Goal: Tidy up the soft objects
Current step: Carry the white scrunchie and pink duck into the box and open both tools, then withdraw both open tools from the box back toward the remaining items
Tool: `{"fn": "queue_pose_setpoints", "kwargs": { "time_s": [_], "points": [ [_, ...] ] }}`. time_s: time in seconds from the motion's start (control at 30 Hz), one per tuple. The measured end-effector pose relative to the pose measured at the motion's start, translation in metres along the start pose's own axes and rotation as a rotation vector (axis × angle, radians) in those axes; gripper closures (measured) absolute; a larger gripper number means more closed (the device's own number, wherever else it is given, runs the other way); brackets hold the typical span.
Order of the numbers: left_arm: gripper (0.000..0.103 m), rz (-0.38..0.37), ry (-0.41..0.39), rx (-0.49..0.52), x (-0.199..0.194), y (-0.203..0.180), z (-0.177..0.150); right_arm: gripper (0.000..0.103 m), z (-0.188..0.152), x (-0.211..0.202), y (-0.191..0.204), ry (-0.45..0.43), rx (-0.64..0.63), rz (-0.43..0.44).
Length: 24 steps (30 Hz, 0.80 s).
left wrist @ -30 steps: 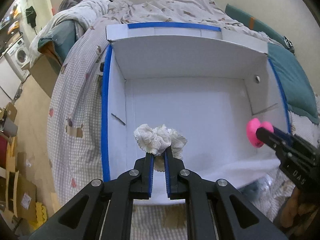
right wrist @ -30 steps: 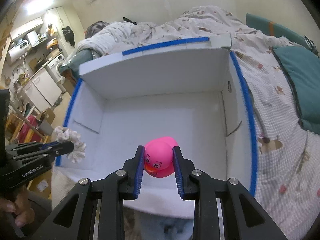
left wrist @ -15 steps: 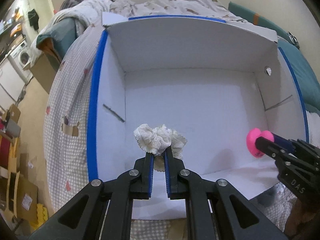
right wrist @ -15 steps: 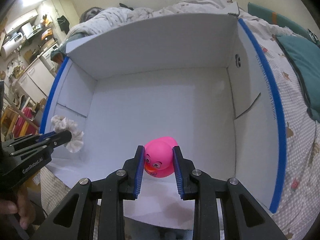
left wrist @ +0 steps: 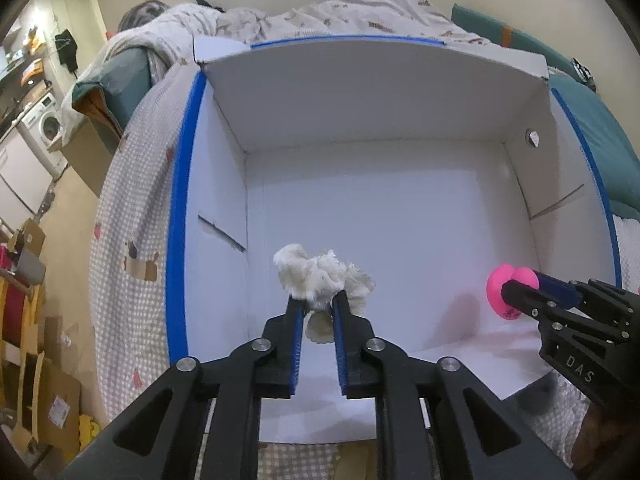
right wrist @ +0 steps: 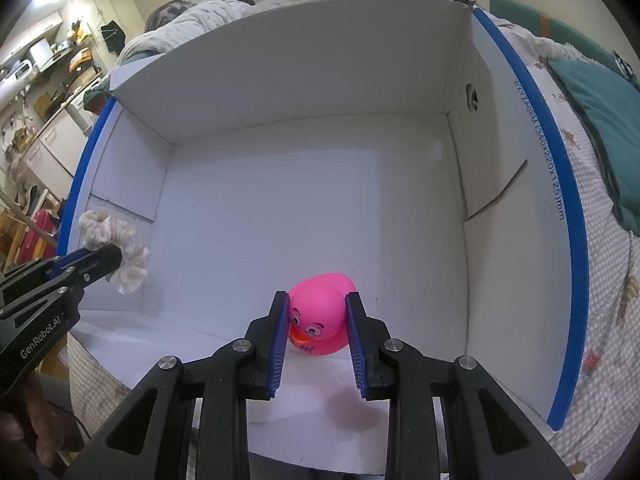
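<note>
A white frilly scrunchie (left wrist: 320,276) hangs between the tips of my left gripper (left wrist: 318,300), low over the near left of the white box's floor. The jaws are opening, but the pads still pinch the fabric. My right gripper (right wrist: 317,298) is shut on a pink rubber duck (right wrist: 320,316), which faces the camera just above the box floor near the front. The white cardboard box (left wrist: 360,96) with blue-taped rims holds nothing else. Each view shows the other tool: the duck (left wrist: 500,284) at right, the scrunchie (right wrist: 116,248) at left.
The box (right wrist: 300,60) sits on a bed with a checked cover (left wrist: 132,208) and a rumpled quilt (left wrist: 320,8) behind it. Teal pillows (right wrist: 600,120) lie to the right. Cardboard and clutter stand on the floor (left wrist: 36,360) at left.
Both grippers have sunk lower into the box, so its walls fill more of each view. The left jaws have parted slightly around the scrunchie. The duck stays clamped.
</note>
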State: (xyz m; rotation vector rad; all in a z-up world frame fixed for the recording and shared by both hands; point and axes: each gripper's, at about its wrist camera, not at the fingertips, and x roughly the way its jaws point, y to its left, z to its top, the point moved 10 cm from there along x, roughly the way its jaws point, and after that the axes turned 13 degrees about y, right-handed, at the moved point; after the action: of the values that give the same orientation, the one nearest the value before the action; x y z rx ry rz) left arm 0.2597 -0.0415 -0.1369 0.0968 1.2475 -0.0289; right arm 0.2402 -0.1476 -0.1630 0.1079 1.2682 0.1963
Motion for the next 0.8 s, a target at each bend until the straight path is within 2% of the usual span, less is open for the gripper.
{"fn": "queue_pose_setpoints", "kwargs": {
  "time_s": [0.1, 0.2, 0.27, 0.4, 0.53, 0.6, 0.63, 0.8],
  "points": [
    [0.081, -0.006, 0.015, -0.006, 0.001, -0.001, -0.001, 0.073, 0.005, 0.001, 0.004, -0.002, 0.0, 0.001],
    [0.062, -0.003, 0.004, -0.016, -0.001, 0.001, 0.0, 0.073, 0.006, 0.001, 0.003, -0.005, 0.004, 0.0],
    [0.044, 0.005, -0.013, -0.03, -0.005, 0.003, 0.001, 0.073, 0.006, 0.002, 0.003, -0.004, 0.007, 0.004],
    [0.042, -0.006, -0.041, -0.033, -0.011, 0.002, 0.003, 0.072, 0.004, 0.001, 0.002, -0.006, 0.018, 0.03],
    [0.042, 0.01, -0.035, -0.019, -0.01, 0.001, 0.002, 0.068, 0.006, -0.003, 0.005, -0.023, 0.007, 0.045],
    [0.042, 0.015, -0.037, -0.022, -0.011, 0.002, 0.002, 0.058, 0.008, -0.005, 0.006, -0.035, -0.001, 0.03],
    [0.042, 0.01, -0.038, -0.026, -0.011, 0.003, 0.002, 0.044, 0.008, -0.006, 0.006, -0.039, -0.002, 0.031],
    [0.042, 0.009, -0.049, -0.043, -0.013, 0.007, 0.003, 0.035, 0.009, -0.013, 0.005, -0.067, 0.006, 0.046]
  ]
}}
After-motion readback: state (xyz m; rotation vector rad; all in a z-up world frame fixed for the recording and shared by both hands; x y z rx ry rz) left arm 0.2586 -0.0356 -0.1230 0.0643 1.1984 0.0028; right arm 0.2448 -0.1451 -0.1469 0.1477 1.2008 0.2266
